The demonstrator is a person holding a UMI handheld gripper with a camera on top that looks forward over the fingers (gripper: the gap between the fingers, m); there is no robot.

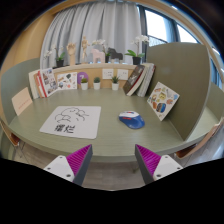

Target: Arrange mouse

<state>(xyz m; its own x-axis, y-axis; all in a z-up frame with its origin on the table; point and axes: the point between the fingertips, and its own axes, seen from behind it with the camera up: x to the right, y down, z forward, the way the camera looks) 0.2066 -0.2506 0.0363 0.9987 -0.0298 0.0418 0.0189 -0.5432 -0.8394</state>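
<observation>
Holding gripper (113, 160) released, nothing between pads, I hover at counter (100, 140) edge. Mouse (130, 117) sits on blue mat (133, 122) beyond fingers, beside white paper sheet (71, 122).

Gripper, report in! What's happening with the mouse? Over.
Gripper open, fingers empty, short of the desk. Small blue-and-white computer mouse sits on the green desk, beyond the fingers. White printed sheet lies beside it; path looks clear.

My gripper (112, 160) hangs open, nothing between its pink pads; beyond them on the green table (100, 140), a mouse (130, 118) lies right of a white sheet (71, 122)
</observation>
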